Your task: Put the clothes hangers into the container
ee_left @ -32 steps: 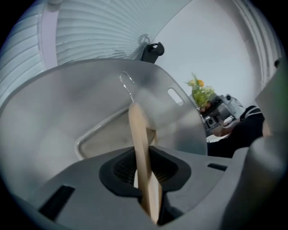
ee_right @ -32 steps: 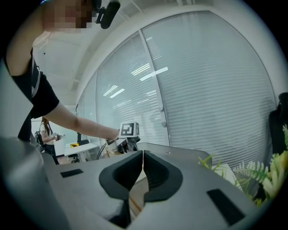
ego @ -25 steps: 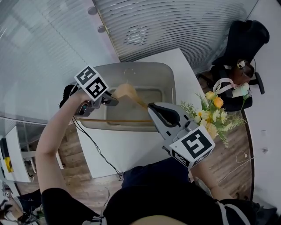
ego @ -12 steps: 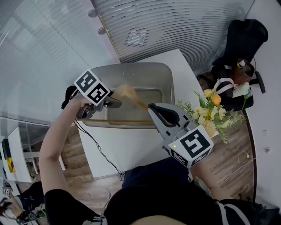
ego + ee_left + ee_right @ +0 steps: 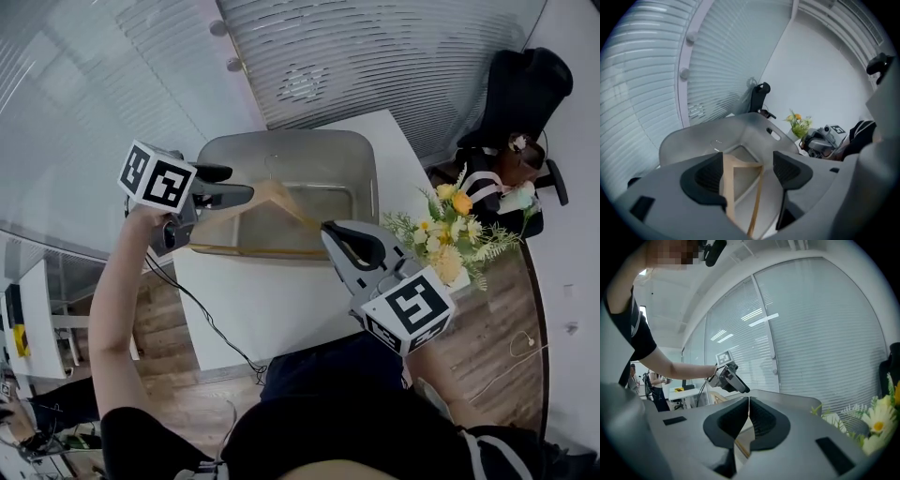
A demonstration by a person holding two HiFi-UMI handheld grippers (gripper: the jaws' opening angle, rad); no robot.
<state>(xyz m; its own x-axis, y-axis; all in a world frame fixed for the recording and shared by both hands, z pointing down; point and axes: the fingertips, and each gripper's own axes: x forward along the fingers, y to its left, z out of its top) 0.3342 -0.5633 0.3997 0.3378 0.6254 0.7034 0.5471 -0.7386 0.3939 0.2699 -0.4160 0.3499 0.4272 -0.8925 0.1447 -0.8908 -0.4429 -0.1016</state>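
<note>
- While the left gripper (image 5: 228, 185) is held over the far-left side of the white table (image 5: 272, 309) in the head view, its jaws are seen spread wide, having just been opening, and nothing is pinched between them.
- A light wooden clothes hanger (image 5: 272, 199) is shown lying in the rounded grey plastic container (image 5: 361, 178), with its lower bar along the near wall and its wire hook towards the far wall.
- The right gripper (image 5: 330, 228) is held level just beside the hanger's right shoulder, with yellow artificial flowers (image 5: 448, 239) and a black office chair (image 5: 520, 89) beyond it.
- From the left gripper view, the hanger (image 5: 729, 187) is framed below the parted pads, inside the container (image 5: 717, 136), and is not pressed by either pad.
- From the right gripper view, the two jaws are seen closed against each other. A strip of the hanger (image 5: 740, 446) shows beneath them, and no hold on it can be made out.
- One hanger is judged to be delivered. No other hanger is seen on the table, so whether more are left cannot be told.
- What seems left here is for both grippers to be drawn clear of the container.
</note>
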